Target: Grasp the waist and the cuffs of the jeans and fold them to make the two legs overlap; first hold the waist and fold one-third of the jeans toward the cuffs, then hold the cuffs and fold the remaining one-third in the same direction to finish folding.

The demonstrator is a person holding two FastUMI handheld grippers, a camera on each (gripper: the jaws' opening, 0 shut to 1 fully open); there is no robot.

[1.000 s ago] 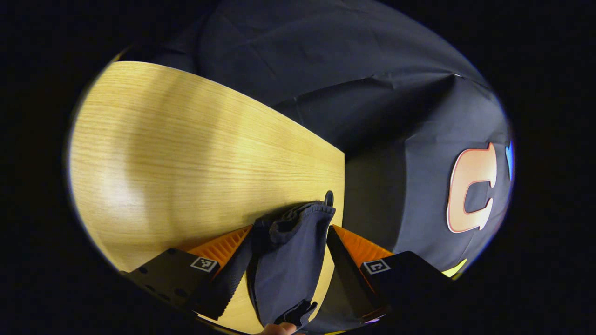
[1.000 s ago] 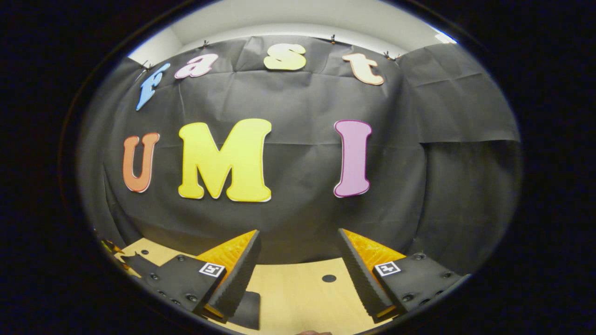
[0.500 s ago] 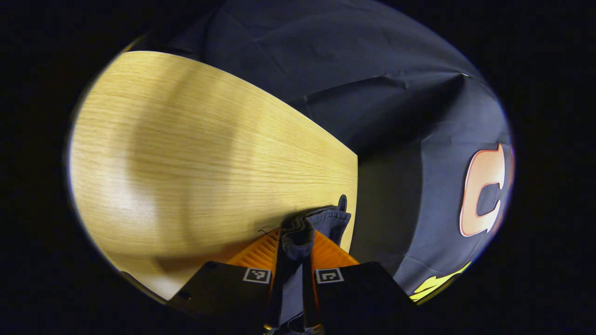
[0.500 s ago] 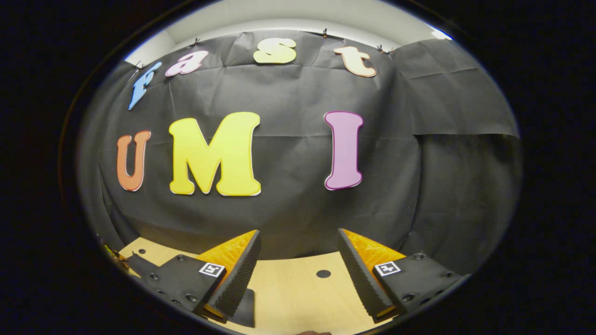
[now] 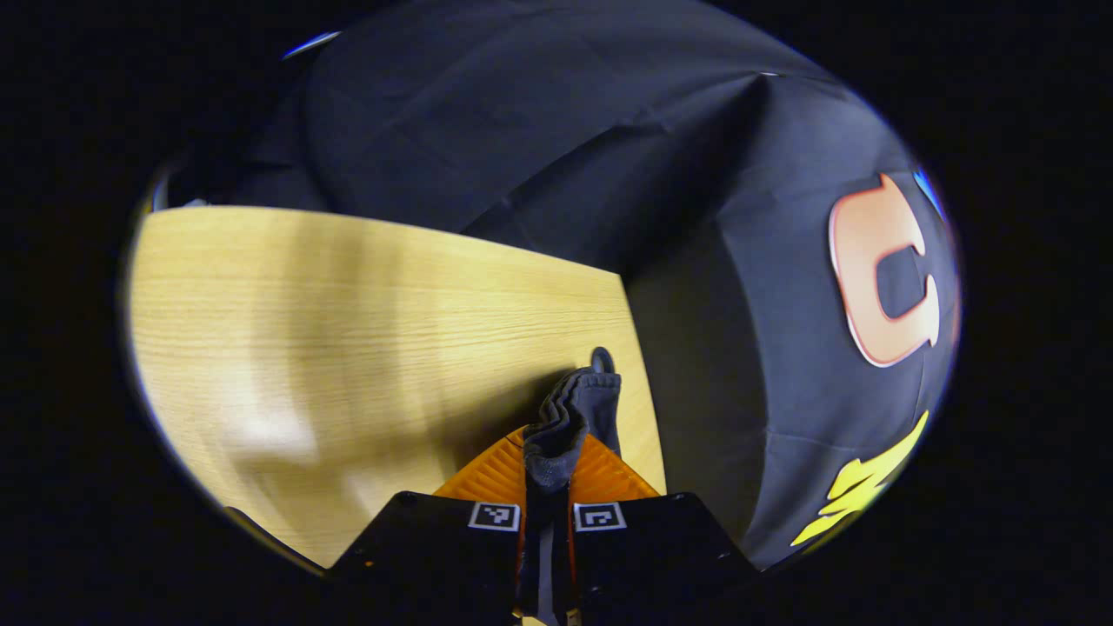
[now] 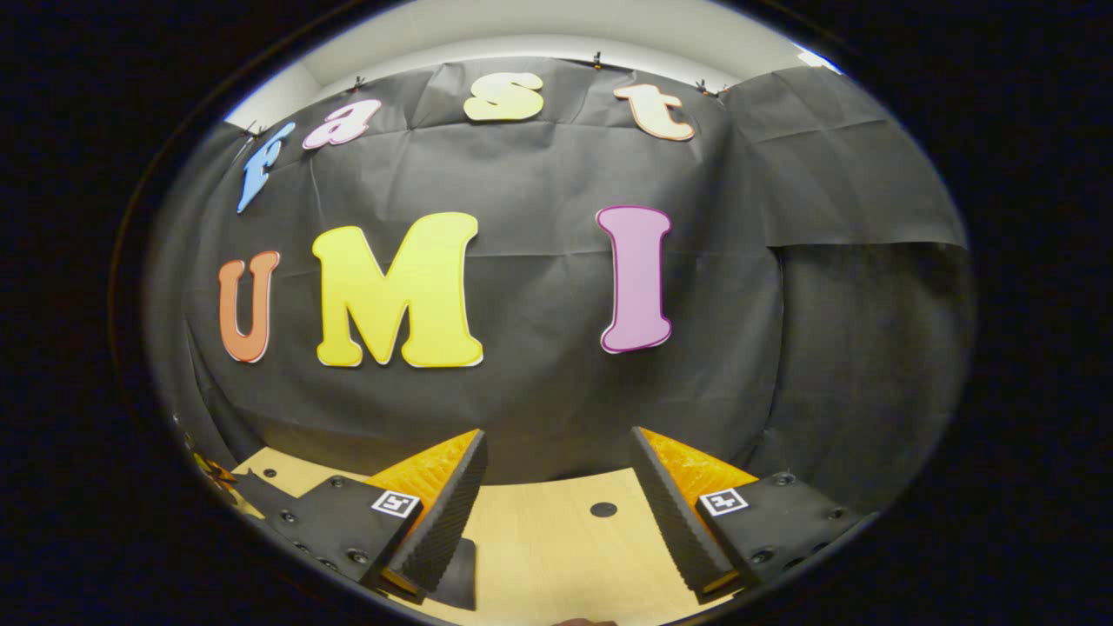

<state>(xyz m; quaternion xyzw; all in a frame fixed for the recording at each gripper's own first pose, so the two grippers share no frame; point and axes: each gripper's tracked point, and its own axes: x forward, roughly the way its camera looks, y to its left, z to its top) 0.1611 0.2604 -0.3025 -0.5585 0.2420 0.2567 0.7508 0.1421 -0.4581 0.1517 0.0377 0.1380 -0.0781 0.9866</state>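
So in the left gripper view the left gripper (image 5: 549, 474) has its two fingers pressed together on a bunched-up bit of the jeans (image 5: 574, 416). The denim is dark blue, thick and rumpled, with a stitched hem edge poking out past the fingertips (can't say whether that's a cuff or part of the waist, too scrunched). The ribbed finger backs sit tight on either side of the fabric, and a thin strip of cloth runs down between them towards the camera. Most of the jeans are hidden under the gripper body, so how they lie overall is anyone's guess.

Behind it is the table (image 5: 348, 330), light wood with fine straight grain and a soft glare patch, blurry on the left. A small dark round hole (image 5: 602, 358) in the tabletop peeks out right behind the denim, near the table's edge.

In the right gripper view the right gripper (image 6: 556, 474) has its fingers spread wide with nothing between them, toothed inner faces showing. It hangs over the same wood, and a round hole lies between the fingers. A dark flap (image 6: 456, 574) sticks out beside the near finger, cut off, hard to identify.
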